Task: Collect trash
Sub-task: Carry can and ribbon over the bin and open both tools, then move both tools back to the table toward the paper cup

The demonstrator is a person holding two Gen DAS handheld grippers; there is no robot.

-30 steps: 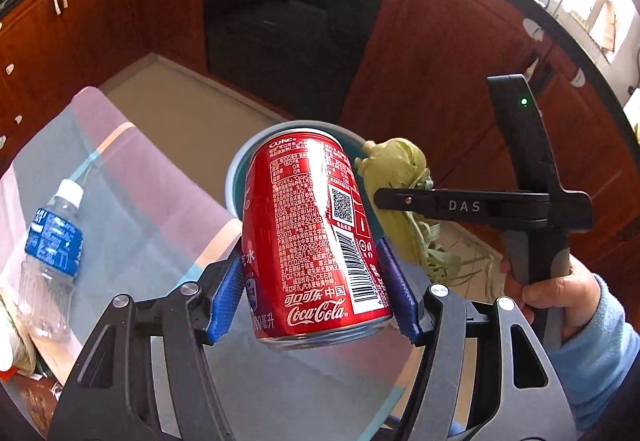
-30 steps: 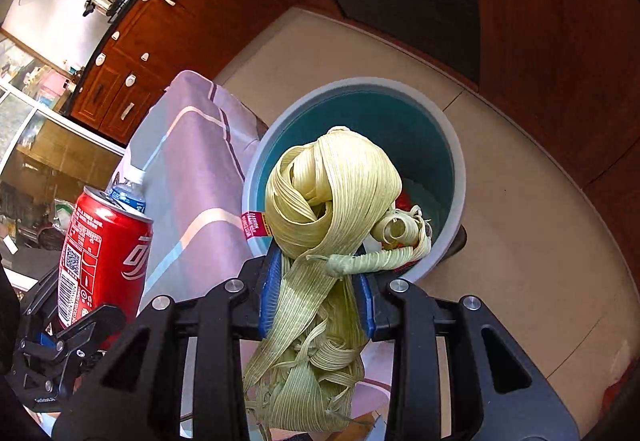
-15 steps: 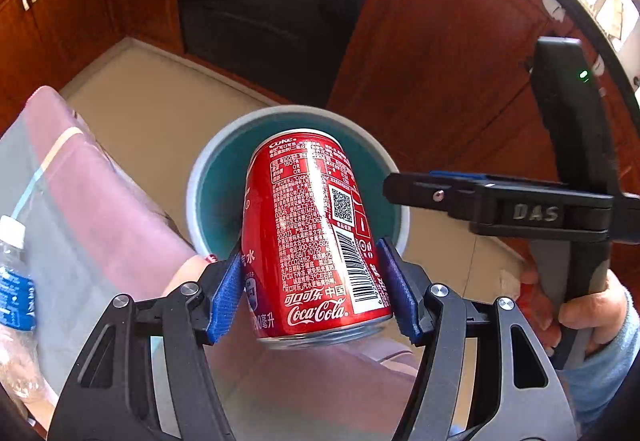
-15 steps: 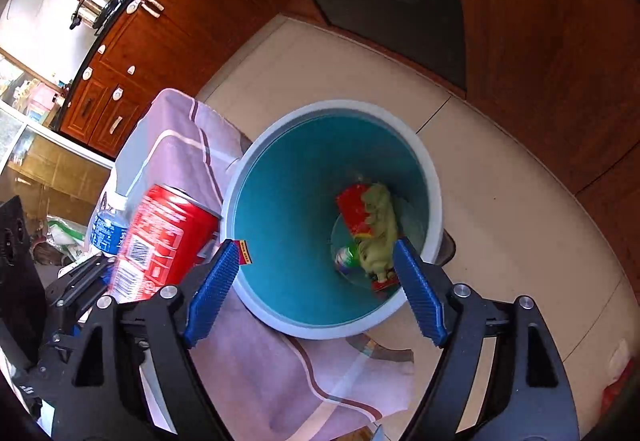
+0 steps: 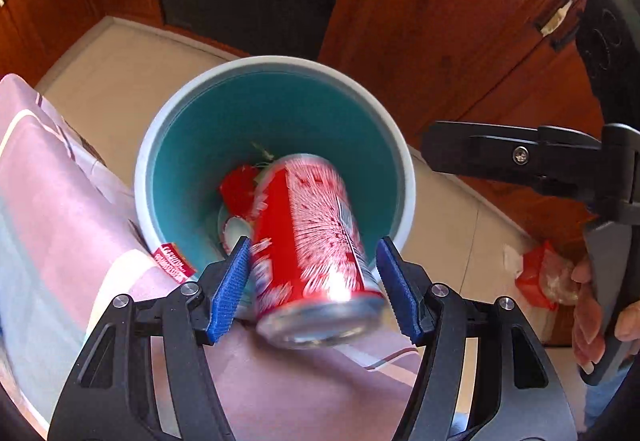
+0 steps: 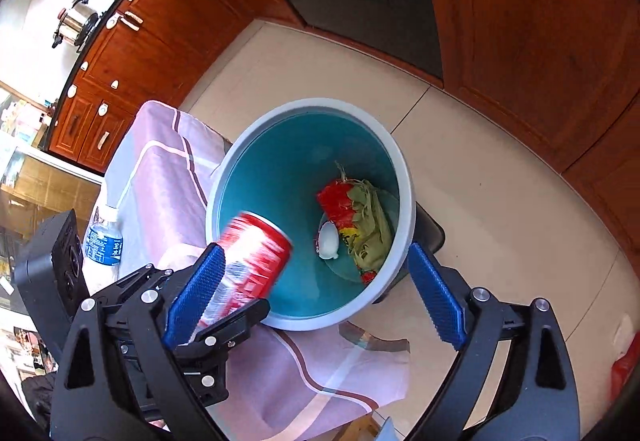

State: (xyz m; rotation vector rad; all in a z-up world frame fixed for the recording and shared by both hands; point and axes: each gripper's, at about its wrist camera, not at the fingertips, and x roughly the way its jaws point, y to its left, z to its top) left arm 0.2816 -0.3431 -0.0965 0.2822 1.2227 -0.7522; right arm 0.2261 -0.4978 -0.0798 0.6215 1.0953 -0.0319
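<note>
The left gripper (image 5: 314, 287) stands parted around the blurred red can (image 5: 310, 241), its right pad clear of it, tipped over the teal bin (image 5: 276, 67). The right gripper (image 6: 316, 293), just opened wide, is empty above the bin, where husks (image 6: 370, 219) lie.

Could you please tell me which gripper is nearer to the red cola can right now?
Left. The left gripper has the red cola can between its fingers, above the bin. The right gripper is open and empty beside it, facing the bin too.
</note>
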